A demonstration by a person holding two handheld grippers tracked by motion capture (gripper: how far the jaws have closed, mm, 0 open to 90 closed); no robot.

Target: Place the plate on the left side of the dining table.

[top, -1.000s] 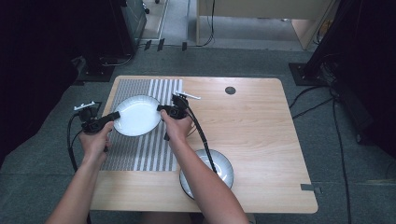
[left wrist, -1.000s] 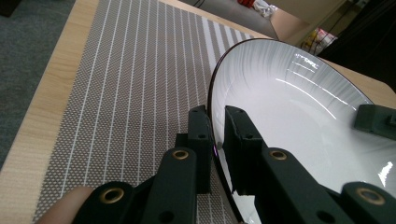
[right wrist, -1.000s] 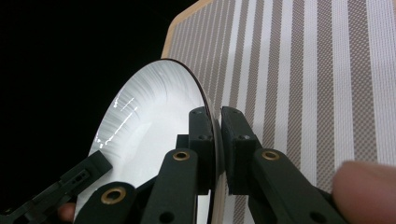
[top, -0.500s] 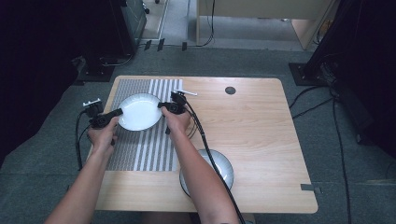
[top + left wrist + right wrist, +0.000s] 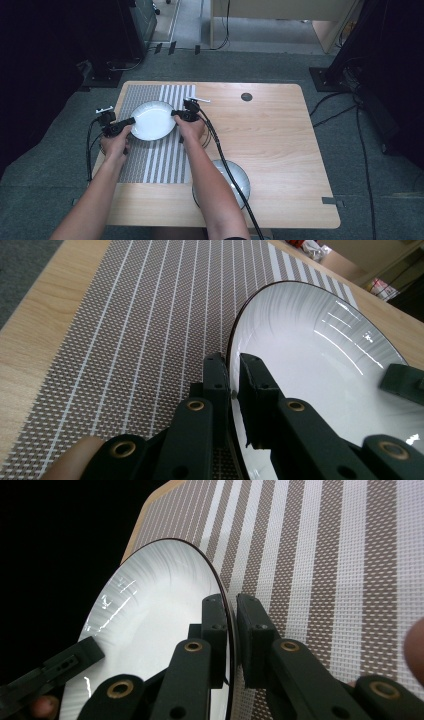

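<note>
A white plate with a dark rim is held between both grippers low over the striped placemat. My left gripper is shut on the plate's left rim. In the left gripper view the jaws of that gripper pinch the rim of the plate edge-on. My right gripper is shut on the opposite rim. In the right gripper view its jaws clamp the rim of the plate. I cannot tell whether the plate touches the placemat.
A second, grey plate lies near the table's front edge, partly under the right forearm. The wooden table has a small round dark hole at the back. Cables trail from both grippers. Dark equipment stands around the table.
Both hands and the plate have sunk toward the placemat and shifted slightly right. Both grips on the rim stay the same.
</note>
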